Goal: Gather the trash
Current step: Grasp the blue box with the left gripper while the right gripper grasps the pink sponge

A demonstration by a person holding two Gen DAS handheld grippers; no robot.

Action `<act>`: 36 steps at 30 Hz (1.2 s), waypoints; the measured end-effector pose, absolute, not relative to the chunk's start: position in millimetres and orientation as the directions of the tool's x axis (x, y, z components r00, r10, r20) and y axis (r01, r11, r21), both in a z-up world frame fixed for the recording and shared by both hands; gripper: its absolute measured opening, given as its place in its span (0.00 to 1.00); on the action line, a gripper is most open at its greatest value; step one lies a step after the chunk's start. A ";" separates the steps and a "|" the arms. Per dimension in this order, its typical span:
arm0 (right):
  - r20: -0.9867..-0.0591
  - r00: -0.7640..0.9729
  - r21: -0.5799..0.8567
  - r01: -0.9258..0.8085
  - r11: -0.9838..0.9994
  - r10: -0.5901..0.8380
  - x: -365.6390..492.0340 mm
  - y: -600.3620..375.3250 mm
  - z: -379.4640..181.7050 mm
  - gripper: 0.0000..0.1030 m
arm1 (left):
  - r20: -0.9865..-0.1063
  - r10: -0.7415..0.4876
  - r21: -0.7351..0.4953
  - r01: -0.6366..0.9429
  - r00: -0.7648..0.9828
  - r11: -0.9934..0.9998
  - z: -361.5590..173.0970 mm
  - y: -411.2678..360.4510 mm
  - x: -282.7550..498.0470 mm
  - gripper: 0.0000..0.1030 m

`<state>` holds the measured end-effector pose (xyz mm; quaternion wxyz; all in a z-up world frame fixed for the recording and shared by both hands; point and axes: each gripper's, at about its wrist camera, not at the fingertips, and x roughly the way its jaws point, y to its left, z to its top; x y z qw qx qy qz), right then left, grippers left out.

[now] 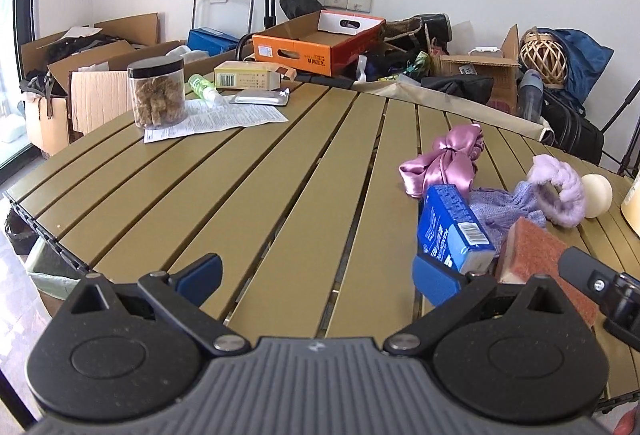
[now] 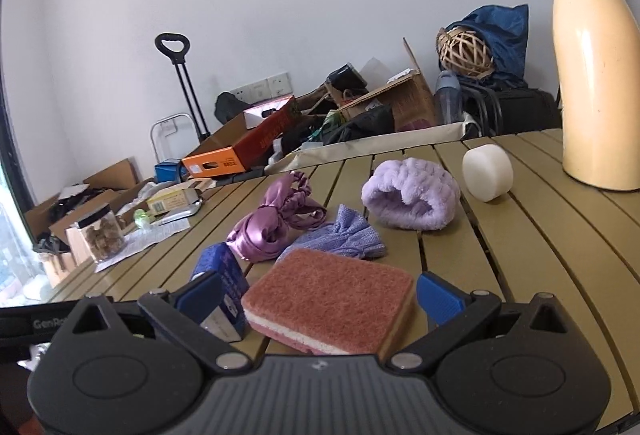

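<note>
My left gripper (image 1: pixel 318 277) is open over the bare slats of the olive table (image 1: pixel 248 195). Its right pad sits next to a small blue box (image 1: pixel 454 225). My right gripper (image 2: pixel 320 293) is open, with a pink sponge (image 2: pixel 332 297) lying between its pads; the blue box (image 2: pixel 224 275) stands by its left pad. At the table's far left lie a printed paper sheet (image 1: pixel 224 121), a foil blister pack (image 1: pixel 262 98), a yellow carton (image 1: pixel 248 75) and a small green bottle (image 1: pixel 202 87).
A jar of snacks (image 1: pixel 158 91) stands on the paper. Pink satin scrunchie (image 2: pixel 276 219), purple cloth (image 2: pixel 340 239), fluffy lilac headband (image 2: pixel 412 195), white round object (image 2: pixel 488 173) and cream thermos (image 2: pixel 596 75) are at right. Cardboard boxes and bags crowd the floor beyond.
</note>
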<state>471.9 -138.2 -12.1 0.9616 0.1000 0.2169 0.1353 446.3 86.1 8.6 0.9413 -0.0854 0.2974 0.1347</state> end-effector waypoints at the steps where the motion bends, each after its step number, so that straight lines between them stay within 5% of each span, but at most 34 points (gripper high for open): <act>1: -0.398 0.867 0.243 -0.216 0.946 0.300 473.4 -134.9 -12.7 1.00 | -0.584 0.202 -0.081 -0.304 0.786 0.949 8.1 86.9 446.5 1.00; 22: -0.478 0.868 0.127 -0.079 0.989 0.130 484.4 -101.0 -26.9 1.00 | -0.595 0.211 -0.093 -0.327 0.776 0.940 5.0 99.5 447.6 1.00; 36: -0.510 0.848 0.132 -0.090 0.987 0.145 488.7 -107.0 -35.0 0.98 | -0.596 0.194 -0.102 -0.313 0.779 0.944 5.6 93.2 449.6 1.00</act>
